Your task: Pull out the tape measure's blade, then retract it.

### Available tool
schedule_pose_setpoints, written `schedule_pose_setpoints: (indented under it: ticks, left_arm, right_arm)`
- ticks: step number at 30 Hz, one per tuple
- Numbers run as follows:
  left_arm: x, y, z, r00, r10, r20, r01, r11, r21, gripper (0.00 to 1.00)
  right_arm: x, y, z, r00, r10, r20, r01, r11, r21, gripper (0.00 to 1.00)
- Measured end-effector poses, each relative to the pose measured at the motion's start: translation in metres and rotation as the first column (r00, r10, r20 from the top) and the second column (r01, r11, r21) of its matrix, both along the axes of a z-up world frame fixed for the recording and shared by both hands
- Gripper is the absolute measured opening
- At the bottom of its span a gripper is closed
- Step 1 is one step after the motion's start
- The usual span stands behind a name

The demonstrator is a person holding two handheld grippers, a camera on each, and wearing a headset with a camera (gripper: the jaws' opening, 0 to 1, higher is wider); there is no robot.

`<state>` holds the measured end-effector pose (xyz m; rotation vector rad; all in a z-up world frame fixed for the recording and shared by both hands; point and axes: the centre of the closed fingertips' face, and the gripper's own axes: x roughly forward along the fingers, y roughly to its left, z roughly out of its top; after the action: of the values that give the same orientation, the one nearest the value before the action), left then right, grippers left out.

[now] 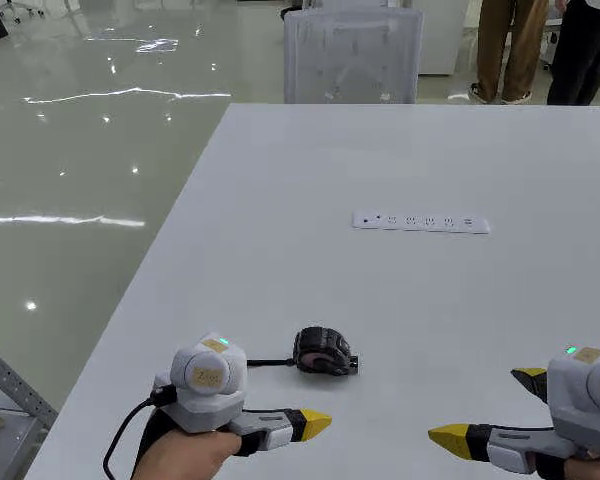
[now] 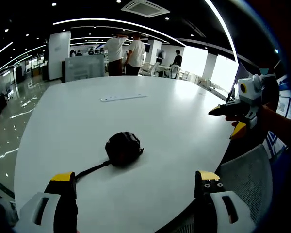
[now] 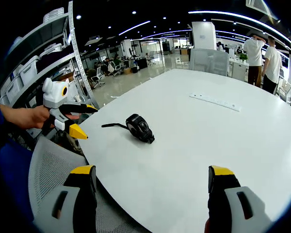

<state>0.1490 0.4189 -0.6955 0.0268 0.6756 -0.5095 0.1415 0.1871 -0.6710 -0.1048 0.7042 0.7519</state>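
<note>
black tape measure (image 1: 325,351), strap (image 1: 270,362) to its left

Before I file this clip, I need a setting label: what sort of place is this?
Likely an open-plan office: a big white table with a power strip on it, a chair at its far end, and storage shelves nearby.

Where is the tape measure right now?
In the head view, the black tape measure lies on the white table near its left edge, just beyond the left gripper.

Bright overhead strip lighting; floor (image 1: 90,130) glare; sharp focus; fisheye edges.
</note>
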Motion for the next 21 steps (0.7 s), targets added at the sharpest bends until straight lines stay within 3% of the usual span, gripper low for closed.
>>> schedule_pose_setpoints:
  ticks: [7, 13, 21]
  left_arm:
    - [-0.013, 0.008, 0.011, 1.000, -0.006, 0.005, 0.006, 1.000, -0.011, 1.00]
    - [-0.030, 0.011, 0.011, 0.999, -0.036, -0.011, 0.036, 0.999, -0.012, 1.00]
    - [-0.043, 0.024, 0.019, 1.000, -0.006, -0.010, 0.005, 1.000, -0.020, 1.00]
  right_arm:
    - [-0.011, -0.012, 0.012, 0.999, -0.031, 0.015, 0.031, 0.999, -0.008, 0.99]
    - [-0.021, -0.020, 0.021, 0.999, -0.049, 0.020, 0.049, 0.999, -0.006, 1.00]
    - [-0.036, -0.028, 0.028, 0.998, -0.066, 0.008, 0.066, 0.998, -0.013, 1.00]
